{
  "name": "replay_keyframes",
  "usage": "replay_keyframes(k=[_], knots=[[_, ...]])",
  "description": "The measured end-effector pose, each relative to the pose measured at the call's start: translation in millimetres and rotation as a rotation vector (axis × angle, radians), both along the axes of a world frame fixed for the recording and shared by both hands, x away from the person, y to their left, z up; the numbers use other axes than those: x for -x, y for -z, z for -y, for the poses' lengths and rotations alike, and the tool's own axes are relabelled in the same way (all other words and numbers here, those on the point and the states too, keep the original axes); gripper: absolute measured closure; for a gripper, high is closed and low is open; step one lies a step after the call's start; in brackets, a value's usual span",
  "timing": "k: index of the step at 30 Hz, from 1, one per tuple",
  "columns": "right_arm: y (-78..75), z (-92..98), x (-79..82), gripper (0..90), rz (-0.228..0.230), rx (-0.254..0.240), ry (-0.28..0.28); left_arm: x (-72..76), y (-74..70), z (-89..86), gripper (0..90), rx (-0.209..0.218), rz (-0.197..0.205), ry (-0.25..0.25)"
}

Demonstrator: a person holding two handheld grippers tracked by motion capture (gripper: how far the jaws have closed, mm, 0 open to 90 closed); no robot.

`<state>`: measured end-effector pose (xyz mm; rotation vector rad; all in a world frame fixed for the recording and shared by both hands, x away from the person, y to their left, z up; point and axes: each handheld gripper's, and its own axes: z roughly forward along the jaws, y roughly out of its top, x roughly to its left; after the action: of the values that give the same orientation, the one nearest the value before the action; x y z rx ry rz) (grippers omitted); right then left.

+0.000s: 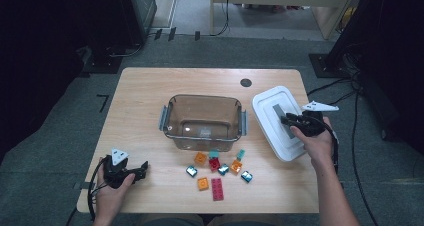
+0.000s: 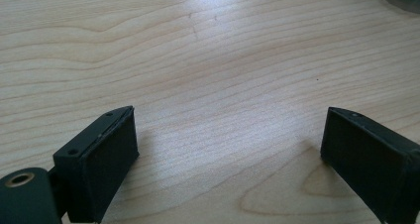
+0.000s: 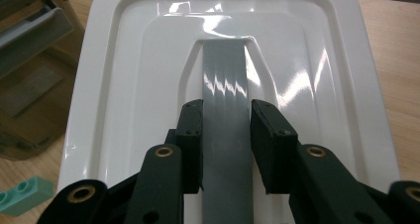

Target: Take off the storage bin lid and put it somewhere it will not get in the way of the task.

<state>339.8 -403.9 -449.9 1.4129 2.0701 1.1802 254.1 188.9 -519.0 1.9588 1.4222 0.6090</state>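
A white box lid (image 1: 270,131) with a grey strip handle (image 3: 225,80) lies at the right of the wooden table. My right gripper (image 3: 226,110) is shut on that handle, one jaw pressed to each long side. In the high view the right gripper (image 1: 289,120) sits over the lid's middle. A clear brownish bin (image 1: 172,111) with grey side latches stands empty in the middle of the table. My left gripper (image 1: 142,168) rests near the front left corner. Its jaws stand wide apart over bare wood, and the left gripper (image 2: 230,130) holds nothing.
Several loose bricks lie in front of the bin: orange ones (image 1: 200,158), a red flat plate (image 1: 217,188), small teal and shiny blue pieces. A teal brick (image 3: 22,194) and the bin's wall (image 3: 29,60) show left of the lid. A cable hole (image 1: 245,82) marks the table's back.
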Motion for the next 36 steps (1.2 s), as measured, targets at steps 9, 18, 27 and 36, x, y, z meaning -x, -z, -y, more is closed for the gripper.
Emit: replay_keyframes(k=[9, 18, 27, 36], knots=[[22.5, 4.0, -4.8, 68.3, -0.024, 0.030, 0.063, 0.0, 0.1, 0.0, 7.4, 0.001, 0.001, -0.001], [41.7, -3.5, -15.8, 68.2, -0.075, 0.069, 0.138, 0.0, 0.1, 0.0, 7.4, 0.001, 0.000, -0.001], [55.1, -9.5, -22.5, 68.1, -0.113, 0.061, 0.166, 0.0, 0.0, 0.0, 7.4, 0.001, 0.000, 0.000], [55.4, -8.4, -22.9, 61.3, -0.115, 0.006, 0.216, 0.0, 0.0, 0.0, 7.4, 0.001, 0.000, 0.000]])
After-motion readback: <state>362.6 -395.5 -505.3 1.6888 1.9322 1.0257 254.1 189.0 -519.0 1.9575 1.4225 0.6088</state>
